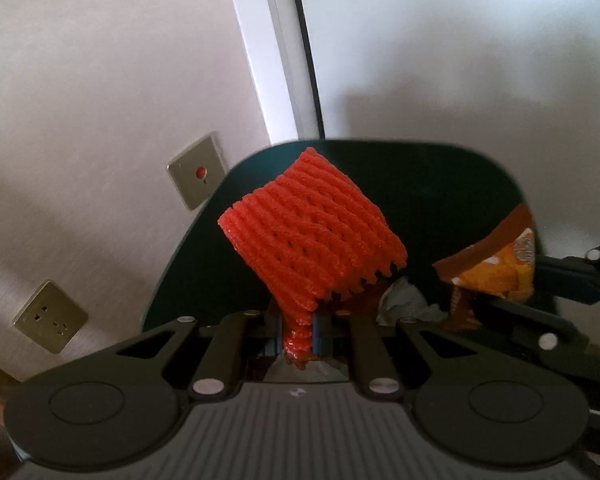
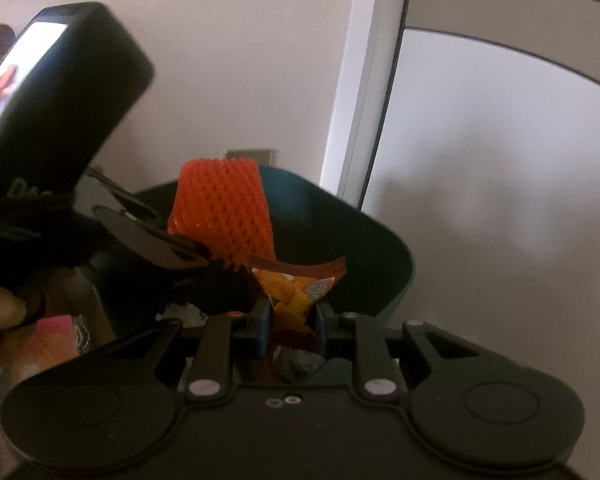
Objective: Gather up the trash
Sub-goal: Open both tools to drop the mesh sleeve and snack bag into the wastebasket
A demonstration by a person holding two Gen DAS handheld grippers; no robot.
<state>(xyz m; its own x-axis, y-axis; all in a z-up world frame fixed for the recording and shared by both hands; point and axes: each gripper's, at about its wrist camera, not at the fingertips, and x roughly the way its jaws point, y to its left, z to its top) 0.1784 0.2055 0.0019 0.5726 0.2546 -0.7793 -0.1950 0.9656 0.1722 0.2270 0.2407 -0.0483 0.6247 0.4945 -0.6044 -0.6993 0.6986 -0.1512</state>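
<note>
Foam net [image 1: 312, 232]: red-orange mesh sleeve, pinched at its lower end between the narrow-set fingers of the left gripper [image 1: 298, 334], the rest standing up and leaning over the mouth of the bin [image 1: 440, 176]. Snack bag [image 2: 296, 292]: orange and brown wrapper, clamped between the fingers of the right gripper [image 2: 290, 320], likewise held above the bin opening, just right of the foam net. Bin: dark green, rounded rim, set against a pale wall; crumpled white paper [image 1: 404, 304] visible inside, beneath the two held items. Wall fittings, left wrist view: metal plate with a red button [image 1: 198, 170]; metal socket plate [image 1: 50, 317] lower left. White door frame [image 1: 276, 48] with dark edge behind the bin.
</note>
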